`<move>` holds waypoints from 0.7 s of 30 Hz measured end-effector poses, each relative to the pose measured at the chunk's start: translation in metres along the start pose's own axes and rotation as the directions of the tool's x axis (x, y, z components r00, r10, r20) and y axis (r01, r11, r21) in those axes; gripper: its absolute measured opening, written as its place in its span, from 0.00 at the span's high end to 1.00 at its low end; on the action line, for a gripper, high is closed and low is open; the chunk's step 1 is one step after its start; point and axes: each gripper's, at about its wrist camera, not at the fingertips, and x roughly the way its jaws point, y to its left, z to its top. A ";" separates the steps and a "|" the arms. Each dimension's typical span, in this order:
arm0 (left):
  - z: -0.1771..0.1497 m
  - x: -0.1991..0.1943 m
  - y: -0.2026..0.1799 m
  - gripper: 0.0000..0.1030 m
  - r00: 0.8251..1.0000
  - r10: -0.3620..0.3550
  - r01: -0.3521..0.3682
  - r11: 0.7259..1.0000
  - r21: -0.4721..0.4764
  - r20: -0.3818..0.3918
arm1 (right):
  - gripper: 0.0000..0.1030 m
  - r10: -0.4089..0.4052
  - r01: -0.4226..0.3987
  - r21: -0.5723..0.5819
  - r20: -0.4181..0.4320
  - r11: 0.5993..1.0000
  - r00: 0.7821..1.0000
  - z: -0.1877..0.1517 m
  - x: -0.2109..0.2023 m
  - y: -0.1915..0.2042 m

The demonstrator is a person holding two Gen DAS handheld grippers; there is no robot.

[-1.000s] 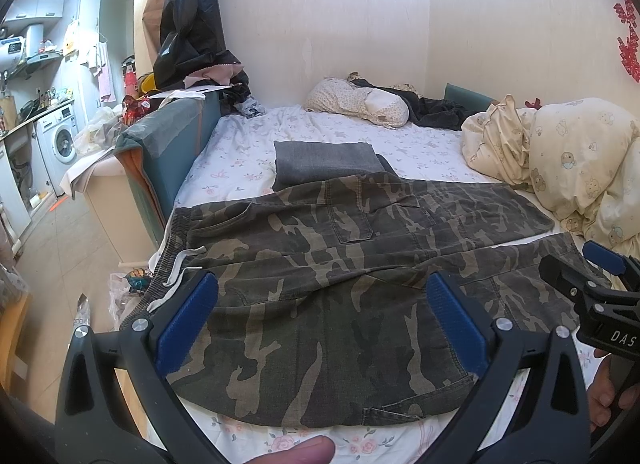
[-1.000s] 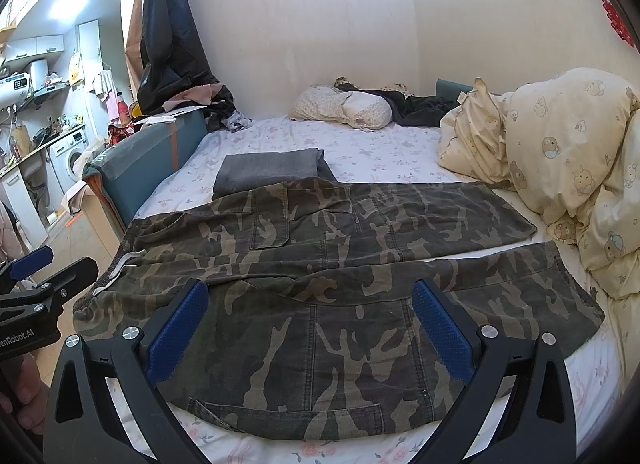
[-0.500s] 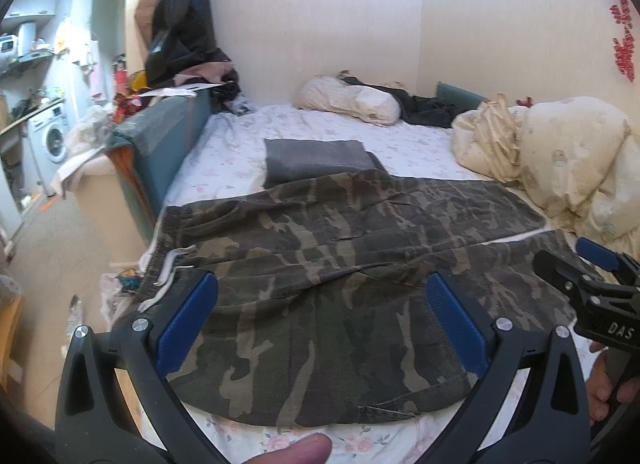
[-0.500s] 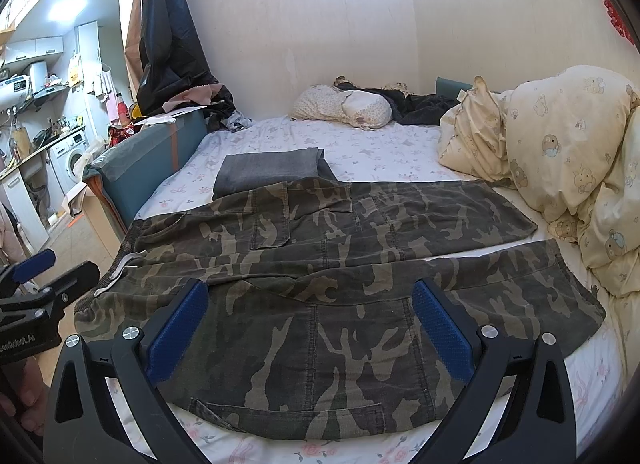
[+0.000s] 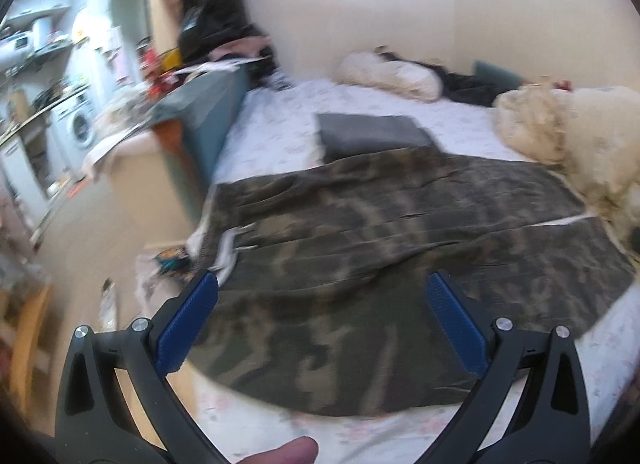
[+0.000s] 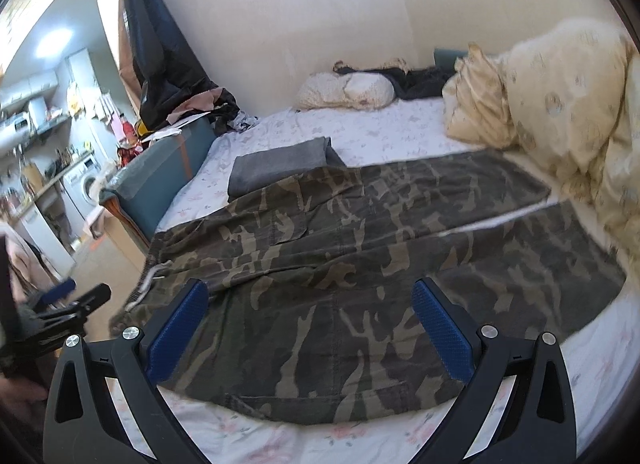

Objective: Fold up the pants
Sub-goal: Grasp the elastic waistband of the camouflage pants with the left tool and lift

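Note:
Camouflage pants [image 6: 352, 260] lie spread flat across the bed, waistband with a white drawstring [image 6: 150, 278] at the left, both legs running right. They also show, blurred, in the left wrist view [image 5: 380, 248]. My left gripper [image 5: 324, 324] is open and empty above the near edge of the pants. My right gripper [image 6: 310, 328] is open and empty above the seat area. The left gripper also shows at the left edge of the right wrist view [image 6: 60, 306].
A folded grey garment [image 6: 280, 164] lies behind the pants. A cream duvet [image 6: 560, 104] is piled at the right. A pillow [image 6: 348, 92] and dark clothes lie by the far wall. A teal bed end [image 6: 160, 172] and the floor [image 5: 120, 248] are at the left.
Both grippers have shifted and tilted; the left wrist view is now motion-blurred and the right gripper has left it. The pants lie as before.

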 end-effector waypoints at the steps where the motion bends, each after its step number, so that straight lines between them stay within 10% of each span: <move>1: -0.003 0.005 0.011 0.00 1.000 0.019 -0.019 1.000 -0.014 -0.008 | 0.00 0.007 -0.007 0.014 -0.007 1.000 1.000 -0.001 0.000 -0.002; 7: -0.018 0.030 0.073 0.00 0.994 0.038 -0.054 0.984 -0.168 -0.099 | 0.00 0.013 -0.012 0.031 -0.020 0.999 1.000 -0.001 0.002 -0.005; 15: -0.078 0.089 0.156 0.01 0.920 0.056 -0.256 0.835 -0.486 -0.388 | 0.00 0.022 -0.021 0.032 -0.040 0.999 0.999 -0.003 0.004 -0.005; 21: -0.096 0.129 0.151 0.08 0.913 0.039 -0.270 0.806 -0.527 -0.407 | 0.00 0.047 -0.043 0.073 -0.049 0.996 0.998 0.000 0.004 -0.008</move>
